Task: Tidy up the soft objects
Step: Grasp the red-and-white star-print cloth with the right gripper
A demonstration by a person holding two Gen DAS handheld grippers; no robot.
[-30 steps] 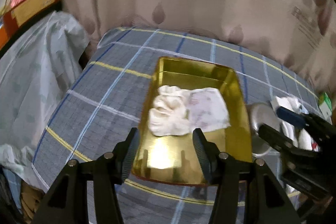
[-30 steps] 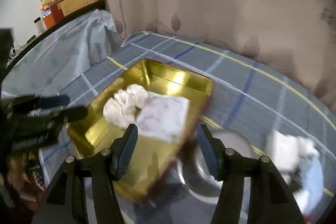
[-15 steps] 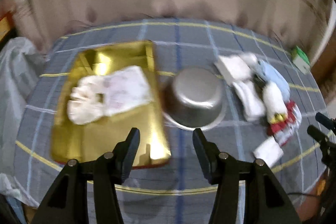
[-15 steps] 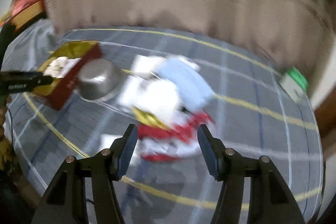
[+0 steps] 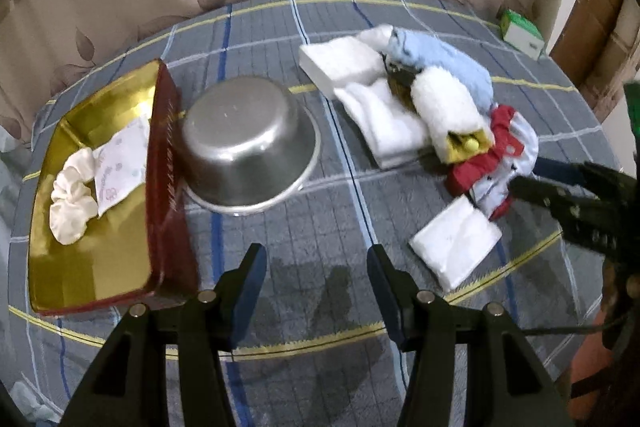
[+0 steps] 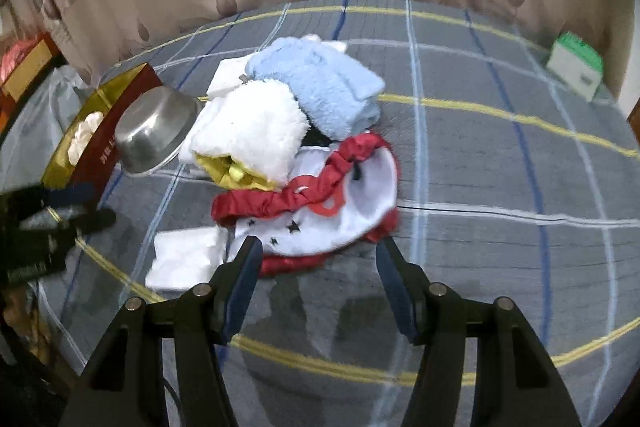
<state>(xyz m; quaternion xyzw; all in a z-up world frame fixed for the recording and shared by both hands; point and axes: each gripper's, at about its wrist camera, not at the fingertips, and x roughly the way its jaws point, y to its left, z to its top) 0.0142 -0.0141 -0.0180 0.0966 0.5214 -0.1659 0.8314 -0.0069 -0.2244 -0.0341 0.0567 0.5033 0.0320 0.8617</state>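
My right gripper [image 6: 318,265] hung with its jaws apart and empty, tips just over the near edge of the red-trimmed white garment [image 6: 320,211]. That garment lay just beyond them, its red band running left to right. My left gripper [image 5: 316,269], also apart and empty, hovered over bare cloth near the steel bowl [image 5: 246,155], farther from the pile.

The upturned bowl [image 5: 248,143] is brushed, dull-shining metal. The tray [image 5: 92,275] is glossy mirror-gold inside. The blue towel [image 6: 320,87] and white towel [image 6: 252,127] are fluffy cloth; the counter [image 5: 320,227] wears matt checked fabric.
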